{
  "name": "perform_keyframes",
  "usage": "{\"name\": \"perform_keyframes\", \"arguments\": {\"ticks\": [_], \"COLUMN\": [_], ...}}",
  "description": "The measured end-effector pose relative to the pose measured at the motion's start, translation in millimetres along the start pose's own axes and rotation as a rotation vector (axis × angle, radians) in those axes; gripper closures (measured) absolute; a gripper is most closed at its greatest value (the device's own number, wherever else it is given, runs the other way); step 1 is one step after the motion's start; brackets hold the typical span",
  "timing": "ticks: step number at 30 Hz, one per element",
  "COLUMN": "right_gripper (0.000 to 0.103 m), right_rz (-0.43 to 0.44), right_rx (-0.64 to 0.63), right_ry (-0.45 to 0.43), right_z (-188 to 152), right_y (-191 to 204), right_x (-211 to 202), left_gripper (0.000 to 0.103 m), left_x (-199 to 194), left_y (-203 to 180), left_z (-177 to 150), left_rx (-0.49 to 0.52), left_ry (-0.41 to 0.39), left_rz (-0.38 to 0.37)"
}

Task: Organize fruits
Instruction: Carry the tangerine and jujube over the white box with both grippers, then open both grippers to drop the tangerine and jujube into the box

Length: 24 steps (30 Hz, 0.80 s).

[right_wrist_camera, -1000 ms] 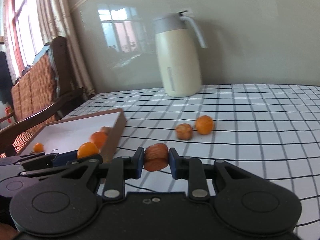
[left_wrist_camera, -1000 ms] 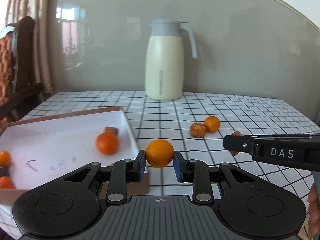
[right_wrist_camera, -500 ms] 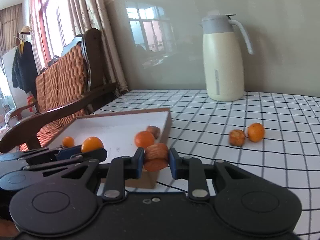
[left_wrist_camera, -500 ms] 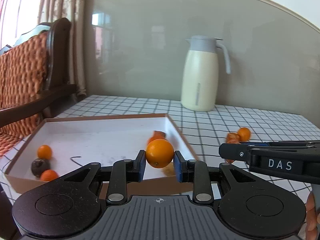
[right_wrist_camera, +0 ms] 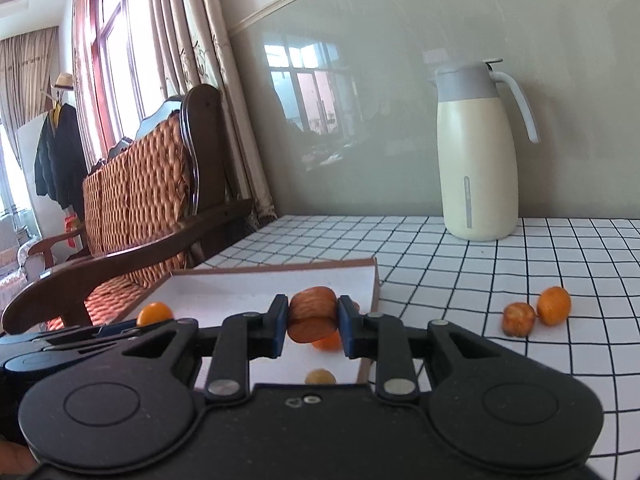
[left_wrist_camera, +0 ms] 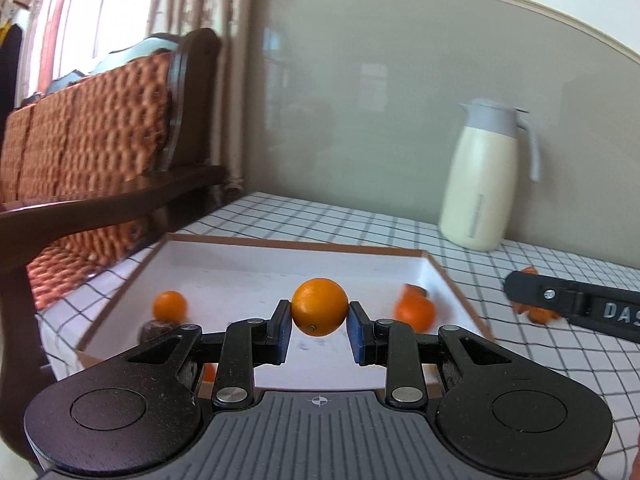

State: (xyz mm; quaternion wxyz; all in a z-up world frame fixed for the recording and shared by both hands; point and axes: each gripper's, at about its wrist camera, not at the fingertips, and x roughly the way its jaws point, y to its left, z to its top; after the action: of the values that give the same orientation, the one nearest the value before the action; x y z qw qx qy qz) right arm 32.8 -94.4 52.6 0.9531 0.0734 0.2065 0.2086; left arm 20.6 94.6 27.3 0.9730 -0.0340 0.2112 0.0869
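Checked worktop (right_wrist_camera: 460, 280), wooden bench (right_wrist_camera: 140, 200) beside it
Cream jug (right_wrist_camera: 476, 168) upright near wall
Shallow box (left_wrist_camera: 256, 252) holds several fruits
Left tongs (left_wrist_camera: 319, 330) clamped on orange (left_wrist_camera: 319, 307), above box
Right tongs (right_wrist_camera: 313, 324) clamped on reddish fruit (right_wrist_camera: 313, 314), above box
Two fruits (right_wrist_camera: 536, 312) loose on worktop

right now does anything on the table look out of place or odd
Two fruits lie loose on the checked tablecloth, well right of the box that holds the others. The browner one looks ridged or wrinkled beside the smooth orange one. Nothing is spilled; the jug stands upright.
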Motion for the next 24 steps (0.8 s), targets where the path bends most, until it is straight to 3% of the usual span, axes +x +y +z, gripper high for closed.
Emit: {"name": "perform_keyframes", "arguments": {"ticks": [9, 24], "right_gripper": [0.085, 0.085], "right_rz": [-0.001, 0.002], "right_rx": [0.013, 0.026], "right_ry": [-0.018, -0.031], "right_z": [3, 2], "right_y": [10, 23], "right_x": [20, 43], "left_gripper": [0.073, 0.073], "left_x": [9, 25], "left_y": [30, 62], "left_z": [2, 4], "left_rx": [-0.034, -0.074], "left_ry": [-0.013, -0.009], "left_rz": [0.081, 0.142]}}
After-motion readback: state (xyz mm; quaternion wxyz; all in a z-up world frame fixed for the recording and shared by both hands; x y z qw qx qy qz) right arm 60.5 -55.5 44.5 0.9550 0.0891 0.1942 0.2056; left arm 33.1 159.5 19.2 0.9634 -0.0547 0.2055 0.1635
